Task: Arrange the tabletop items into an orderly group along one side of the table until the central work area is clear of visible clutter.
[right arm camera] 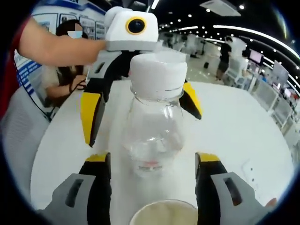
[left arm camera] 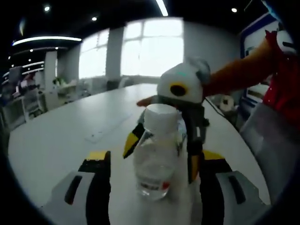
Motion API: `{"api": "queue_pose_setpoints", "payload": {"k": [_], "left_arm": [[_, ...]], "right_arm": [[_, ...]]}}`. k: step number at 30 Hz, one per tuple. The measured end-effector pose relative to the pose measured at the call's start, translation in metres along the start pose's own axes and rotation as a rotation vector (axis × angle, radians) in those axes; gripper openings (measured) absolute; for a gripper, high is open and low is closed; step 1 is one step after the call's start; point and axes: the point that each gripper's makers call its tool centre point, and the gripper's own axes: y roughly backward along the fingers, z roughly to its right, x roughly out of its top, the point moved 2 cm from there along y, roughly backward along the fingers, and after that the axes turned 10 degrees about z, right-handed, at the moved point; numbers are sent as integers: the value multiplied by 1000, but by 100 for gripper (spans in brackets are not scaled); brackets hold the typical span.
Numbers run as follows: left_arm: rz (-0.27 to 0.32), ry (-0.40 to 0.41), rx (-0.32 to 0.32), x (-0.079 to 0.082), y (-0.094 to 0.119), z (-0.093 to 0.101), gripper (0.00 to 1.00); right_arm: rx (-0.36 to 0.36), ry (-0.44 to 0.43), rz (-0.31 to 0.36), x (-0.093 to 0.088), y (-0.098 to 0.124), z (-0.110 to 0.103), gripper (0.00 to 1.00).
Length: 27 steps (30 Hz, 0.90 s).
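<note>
In the left gripper view the left gripper (left arm camera: 154, 176) stands with its two yellow-tipped jaws spread wide on either side of a clear plastic bottle (left arm camera: 155, 159), neither jaw touching it. The bottle stands upright on the white table (left arm camera: 61, 140), has a white screw cap (left arm camera: 161, 116) and looks empty or nearly so, with a label band with a red mark near its base. Just behind the bottle the right gripper (left arm camera: 161, 154) faces this way, its jaws reaching down at either side of the bottle and also apart. In the right gripper view that gripper (right arm camera: 152, 180) again shows open jaws flanking the same bottle (right arm camera: 153, 136), its cap (right arm camera: 158, 71) close to the lens. At the bottom edge, between the jaws and nearer than the bottle, sits the rim of a paper cup (right arm camera: 164, 213); what it holds cannot be made out. Beyond the bottle the left gripper (right arm camera: 140, 110) hangs with its jaws spread around the bottle, held by a bare forearm (right arm camera: 61, 47) coming from a red sleeve. A seated person (right arm camera: 65, 75) is at the table's far edge, and others stand in the office behind.
</note>
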Motion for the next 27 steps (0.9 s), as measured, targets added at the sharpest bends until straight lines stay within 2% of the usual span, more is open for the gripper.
{"api": "queue_pose_setpoints", "payload": {"k": [2,3,6,17,27], "left_arm": [[1,13,14,0,1,-1,89],[1,42,33,0,1,-1,97],[-2,50,41,1,4,-1,99],[-9,52,70,4,15,8,99],[2,51,95,15,24,18,99]], "right_arm": [[-13,-15,26,4,0,1,88],[-23,-19,38,7,1,2,91],[-42,-32,76,14,2,3,100],[-65,-36,88,22,14,-3,100],[-129,-60,130,30,41,-6,100]]}}
